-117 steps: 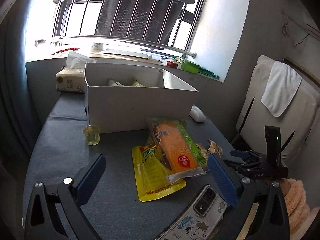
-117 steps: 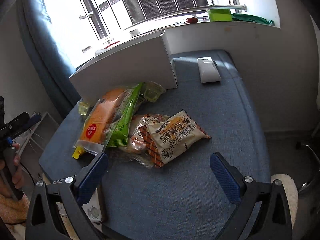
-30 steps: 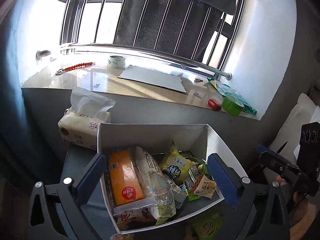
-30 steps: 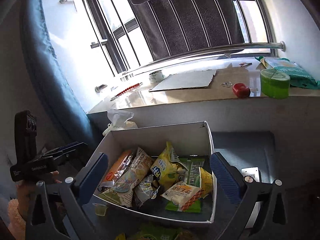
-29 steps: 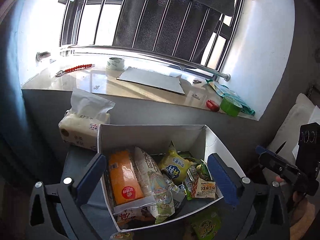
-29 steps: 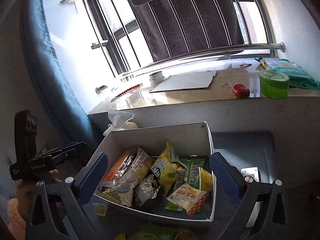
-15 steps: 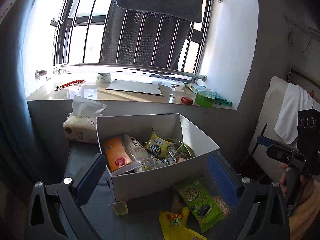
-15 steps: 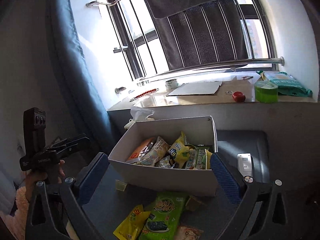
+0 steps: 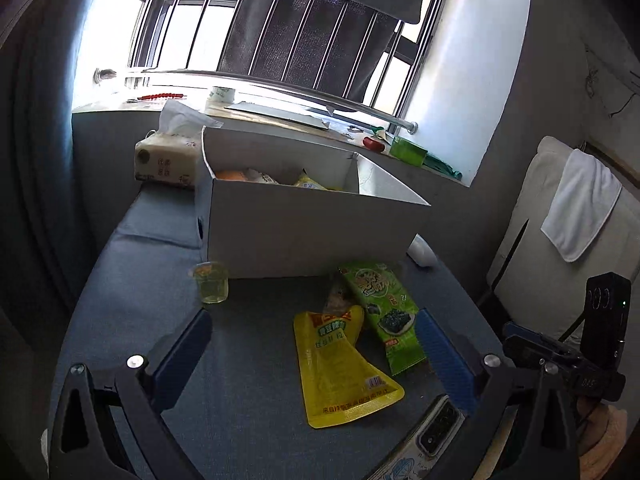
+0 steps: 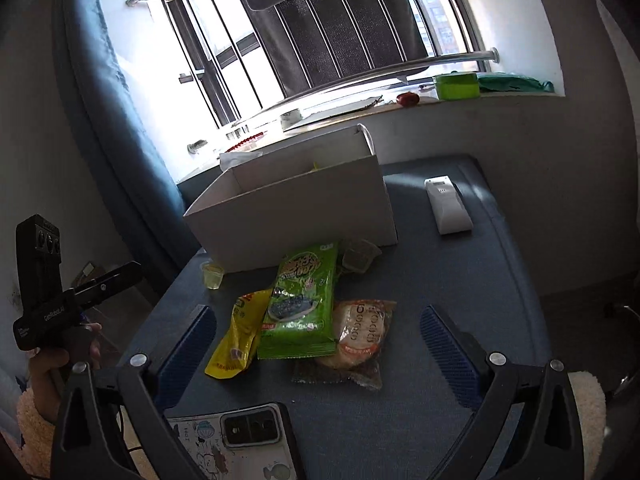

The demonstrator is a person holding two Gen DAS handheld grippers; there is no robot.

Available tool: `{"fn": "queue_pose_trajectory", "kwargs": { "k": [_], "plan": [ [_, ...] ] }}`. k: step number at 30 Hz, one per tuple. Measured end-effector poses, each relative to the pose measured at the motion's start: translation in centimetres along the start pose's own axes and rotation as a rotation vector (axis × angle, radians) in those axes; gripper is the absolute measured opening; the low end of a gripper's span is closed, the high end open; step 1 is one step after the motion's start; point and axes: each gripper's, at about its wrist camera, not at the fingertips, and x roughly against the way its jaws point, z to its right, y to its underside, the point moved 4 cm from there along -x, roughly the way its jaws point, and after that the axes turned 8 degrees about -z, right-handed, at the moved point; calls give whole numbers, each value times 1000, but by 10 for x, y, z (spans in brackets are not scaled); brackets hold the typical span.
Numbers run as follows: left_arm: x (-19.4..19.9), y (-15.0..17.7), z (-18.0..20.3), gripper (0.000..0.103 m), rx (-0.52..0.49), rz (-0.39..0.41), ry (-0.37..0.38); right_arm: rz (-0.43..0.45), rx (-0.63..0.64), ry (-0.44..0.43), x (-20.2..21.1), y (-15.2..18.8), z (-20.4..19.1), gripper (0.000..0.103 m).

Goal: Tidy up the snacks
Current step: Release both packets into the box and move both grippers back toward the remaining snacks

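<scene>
Left gripper [image 9: 312,340]: spread wide, empty.
Right gripper [image 10: 318,334]: spread wide, empty.
Risk: green seaweed pack [image 10: 300,300] overlaps yellow pouch [image 10: 236,336]; grabbing 1 may drag both.

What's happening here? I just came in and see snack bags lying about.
A person is sorting snacks into the white box with a handheld tool in each hand. Right now the left tool and right tool are both open and empty, hovering over the blue table. Some packets already sit in the box. Outside it are the green seaweed packet, yellow pouch, a clear-wrapped pastry and a small jelly cup.
</scene>
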Motion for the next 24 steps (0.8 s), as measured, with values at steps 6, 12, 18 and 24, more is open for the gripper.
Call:
{"fn": "queue_pose_trajectory", "kwargs": {
  "k": [6,12,18,24],
  "plan": [
    [-16,26,-17,103,22,-51,-55,-64,63,59,-16,25,-12,103],
    [-14,20,-13,103,26,-54,-21,-60,147,116,-24,17,-27,103],
    [-19,23,-8,103,15,-72,-24,-106,188,151,-54,-8,-39,103],
    [-21,25,-8,103,17,-79,-28,-217,262,219,-107,-28,-46,103]
  ]
}}
